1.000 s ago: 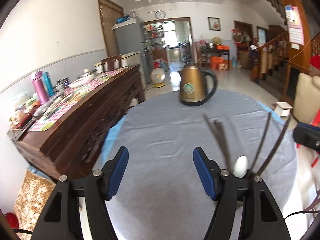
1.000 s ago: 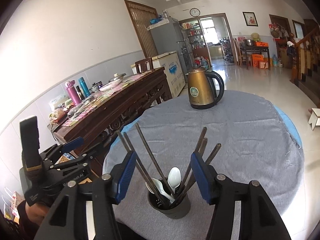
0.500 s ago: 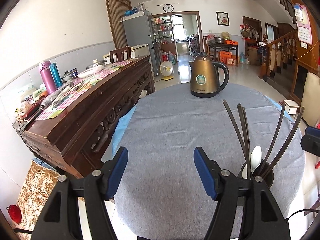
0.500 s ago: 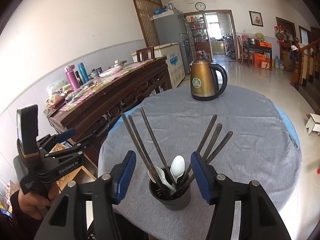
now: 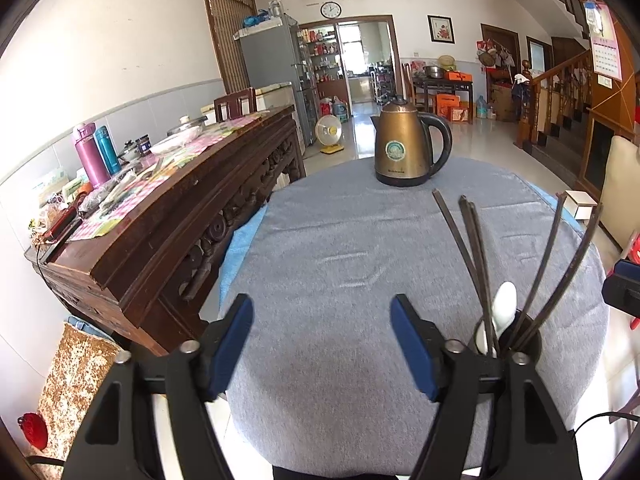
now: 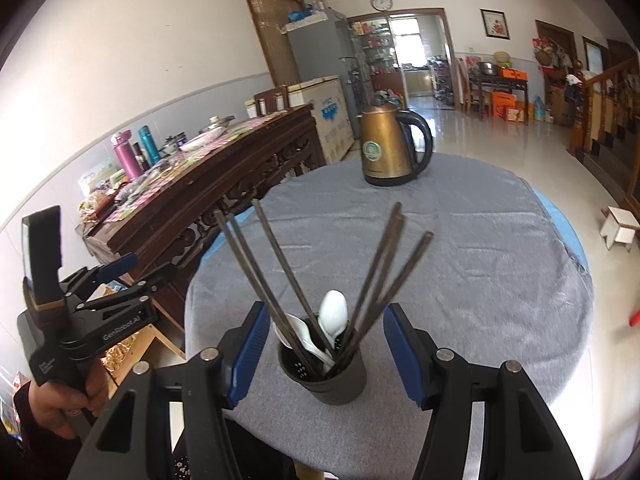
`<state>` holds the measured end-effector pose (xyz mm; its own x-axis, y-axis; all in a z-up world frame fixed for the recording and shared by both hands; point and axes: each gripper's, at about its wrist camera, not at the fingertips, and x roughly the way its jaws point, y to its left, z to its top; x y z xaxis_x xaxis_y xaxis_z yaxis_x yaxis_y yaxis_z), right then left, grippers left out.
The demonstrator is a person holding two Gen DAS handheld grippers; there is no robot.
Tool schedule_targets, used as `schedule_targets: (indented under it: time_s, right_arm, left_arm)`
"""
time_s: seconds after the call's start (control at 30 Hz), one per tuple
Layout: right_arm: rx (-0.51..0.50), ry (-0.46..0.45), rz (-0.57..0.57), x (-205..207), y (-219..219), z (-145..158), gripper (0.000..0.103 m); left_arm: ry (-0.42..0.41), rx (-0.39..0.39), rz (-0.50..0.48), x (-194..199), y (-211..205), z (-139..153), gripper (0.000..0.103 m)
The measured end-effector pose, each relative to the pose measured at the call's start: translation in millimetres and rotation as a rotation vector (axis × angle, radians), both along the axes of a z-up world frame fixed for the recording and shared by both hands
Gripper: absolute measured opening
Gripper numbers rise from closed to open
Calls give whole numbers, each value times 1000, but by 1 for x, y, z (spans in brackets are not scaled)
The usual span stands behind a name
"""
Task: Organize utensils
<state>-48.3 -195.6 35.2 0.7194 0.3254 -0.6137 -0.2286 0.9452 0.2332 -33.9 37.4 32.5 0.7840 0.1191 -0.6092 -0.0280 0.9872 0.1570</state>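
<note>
Your right claw (image 6: pixel 320 344) stands wide, its blue pads either side of the dark utensil cup (image 6: pixel 324 372) but clear of it; its jaws have just been opening a little, with the cup between them and nothing gripped. The cup sits on the near part of the round tabletop (image 6: pixel 480 272), which is covered in grey cloth. Six dark chopsticks (image 6: pixel 280 272) fan out of it, three leaning left and three right, and white spoons (image 6: pixel 334 312) stand among them.

Your left claw (image 5: pixel 322 340) is also wide and holds nothing; its jaws have just been opening, over bare grey cloth. In its view the cup (image 5: pixel 528 336) lies just beyond the right pad, partly hidden behind the claw's arm, with the chopsticks (image 5: pixel 472 248) rising above it. From the right wrist view you can see your left hand (image 6: pixel 64 400) gripping that tool off the left edge of the tabletop.

Farther out, a bronze kettle (image 6: pixel 390 146) stands at the far edge of the tabletop. To the left runs a carved wooden sideboard (image 5: pixel 168 232) carrying flasks, dishes and papers.
</note>
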Motion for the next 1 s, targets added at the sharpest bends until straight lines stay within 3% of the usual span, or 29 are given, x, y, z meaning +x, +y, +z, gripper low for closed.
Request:
schedule_targets:
  time_s: [0.1, 0.17, 0.37, 0.63, 1.0]
  right_arm:
    - [-13, 22, -44, -3, -4, -3, 65]
    - [-18, 33, -78, -6, -9, -5, 65]
    - [-33, 49, -183, -20, -18, -6, 70]
    - [-57, 88, -180, -35, -6, -19, 70]
    - [-104, 44, -197, -74, 9, -18, 70]
  left_arm:
    - [12, 7, -9, -8, -8, 0, 79]
    - [12, 30, -9, -14, -15, 1, 88]
    - [-27, 89, -24, -36, -34, 9, 90]
    - [-20, 61, -23, -47, -35, 13, 90]
    - [-5, 32, -39, -70, -35, 15, 90]
